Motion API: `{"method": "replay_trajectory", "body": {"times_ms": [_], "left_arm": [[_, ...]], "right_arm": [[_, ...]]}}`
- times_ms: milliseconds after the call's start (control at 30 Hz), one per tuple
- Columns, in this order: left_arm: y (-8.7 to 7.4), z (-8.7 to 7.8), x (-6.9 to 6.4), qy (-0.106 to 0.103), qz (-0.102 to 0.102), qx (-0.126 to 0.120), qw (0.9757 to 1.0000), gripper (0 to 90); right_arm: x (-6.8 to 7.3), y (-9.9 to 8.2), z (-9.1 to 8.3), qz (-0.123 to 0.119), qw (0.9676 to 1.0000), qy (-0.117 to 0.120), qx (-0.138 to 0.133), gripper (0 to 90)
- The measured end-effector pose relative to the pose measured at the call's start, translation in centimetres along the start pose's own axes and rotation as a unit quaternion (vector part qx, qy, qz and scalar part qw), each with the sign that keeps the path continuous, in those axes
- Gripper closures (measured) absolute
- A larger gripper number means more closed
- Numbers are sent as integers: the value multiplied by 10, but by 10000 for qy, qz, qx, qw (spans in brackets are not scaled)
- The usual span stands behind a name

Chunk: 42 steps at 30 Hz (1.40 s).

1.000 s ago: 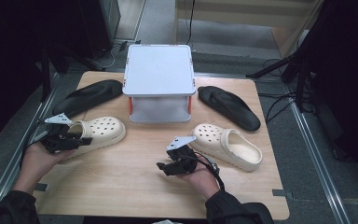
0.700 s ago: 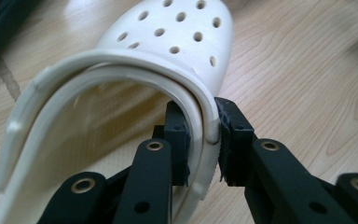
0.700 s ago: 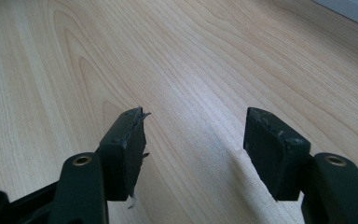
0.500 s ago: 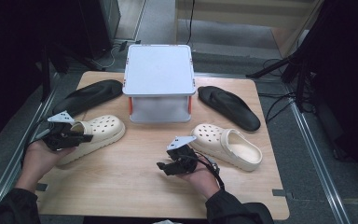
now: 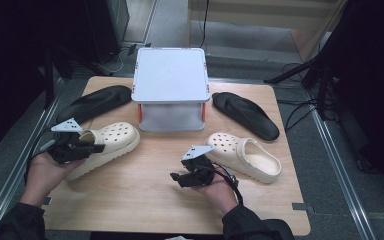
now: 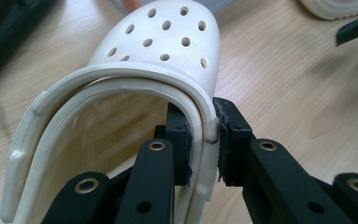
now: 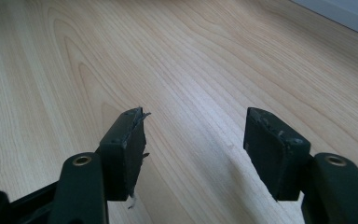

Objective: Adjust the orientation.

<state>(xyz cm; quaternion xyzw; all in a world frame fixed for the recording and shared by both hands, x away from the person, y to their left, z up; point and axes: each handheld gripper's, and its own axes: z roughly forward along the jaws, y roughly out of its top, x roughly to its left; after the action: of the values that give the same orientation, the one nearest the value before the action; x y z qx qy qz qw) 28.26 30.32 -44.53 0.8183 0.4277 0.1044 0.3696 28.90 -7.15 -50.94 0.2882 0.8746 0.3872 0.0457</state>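
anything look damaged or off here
The pad on one finger of the right gripper looks frayed, with a torn edge curling off its tip. The shoes and box look fine.

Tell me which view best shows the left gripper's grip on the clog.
Left gripper view: the left gripper pinches the cream clog at its heel rim, pads on both sides. The high view shows the contact small, partly hidden by the gripper. Right gripper view: bare table.
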Motion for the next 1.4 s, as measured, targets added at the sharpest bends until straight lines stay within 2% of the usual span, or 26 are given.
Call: {"method": "replay_trajectory", "body": {"times_ms": [133,300,500,633,967,1133,1267,1300,1400], "left_arm": [[6,8,-13,-227,121,10,9997,777],[15,21,-30,-393,260,98,9988,777],[23,39,-48,-770,326,217,9963,776],[28,47,-61,-845,480,251,9949,776],[32,70,-84,-990,575,360,9928,775],[31,78,-93,-951,634,237,9932,773],[29,84,-96,-1093,613,319,9916,772],[28,85,-97,-1074,607,311,9919,773],[27,88,-98,-1139,684,399,9903,770]], "right_arm": [[-1,-2,-4,24,10000,-54,-54,390],[-1,-7,-10,78,9998,-108,-149,392],[-2,-12,-17,160,9995,-189,-205,394],[-3,-15,-21,221,9991,-262,-240,394],[-5,-22,-29,340,9982,-369,-320,396],[-6,-23,-31,380,9978,-414,-337,397],[-6,-24,-31,384,9978,-416,-343,401],[-6,-24,-31,383,9978,-414,-343,402],[-5,-23,-29,381,9979,-402,-339,402]]}}
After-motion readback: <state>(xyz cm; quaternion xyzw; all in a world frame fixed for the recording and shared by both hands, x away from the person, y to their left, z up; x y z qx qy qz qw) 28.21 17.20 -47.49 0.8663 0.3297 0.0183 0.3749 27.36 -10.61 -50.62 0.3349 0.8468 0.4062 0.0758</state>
